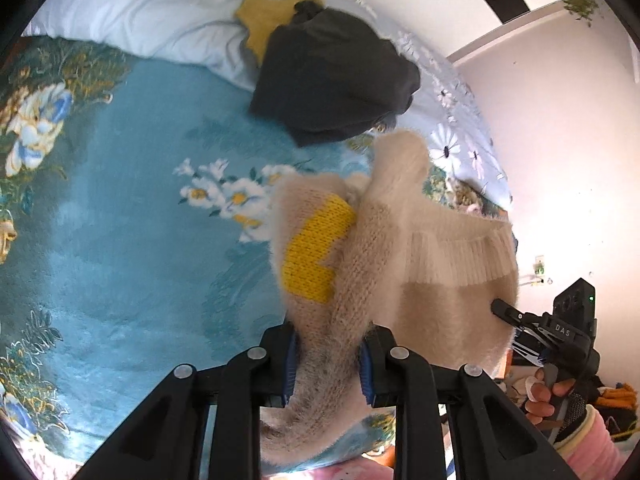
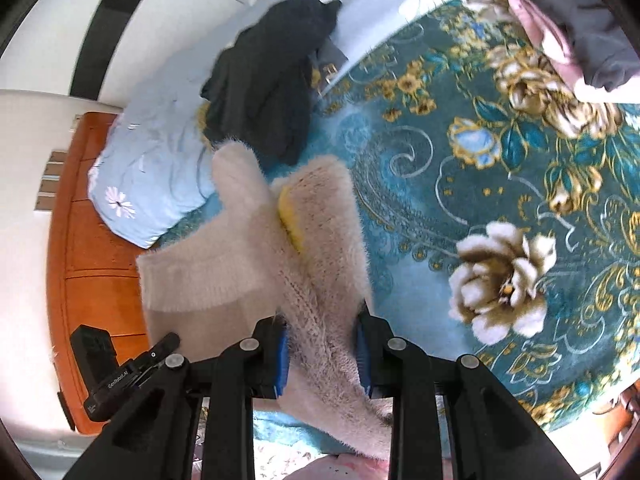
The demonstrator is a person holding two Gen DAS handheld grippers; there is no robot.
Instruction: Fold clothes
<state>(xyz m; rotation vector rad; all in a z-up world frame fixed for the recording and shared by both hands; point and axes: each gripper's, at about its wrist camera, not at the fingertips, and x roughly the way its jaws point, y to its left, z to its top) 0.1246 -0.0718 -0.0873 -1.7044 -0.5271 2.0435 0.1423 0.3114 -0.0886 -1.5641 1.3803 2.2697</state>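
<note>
Fuzzy cream sweater (image 1: 384, 240) is hanging above the teal floral blanket (image 1: 140, 208); left gripper (image 1: 328, 364) and right gripper (image 2: 322, 360) are each pinching its fabric between nearly closed jaws.

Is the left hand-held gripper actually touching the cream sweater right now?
Touching. The left wrist view shows the left hand-held gripper with both blue pads pressed against a bunched fold of the cream sweater.

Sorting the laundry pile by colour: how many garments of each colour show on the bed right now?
Cream: 1, the fluffy sweater, held by both grippers
Dark grey or black: 1, the crumpled garment
Mustard yellow: 1, the piece under it
Grey: 1, the folded item
Pink: 1, the item beside it
Total: 5
</note>
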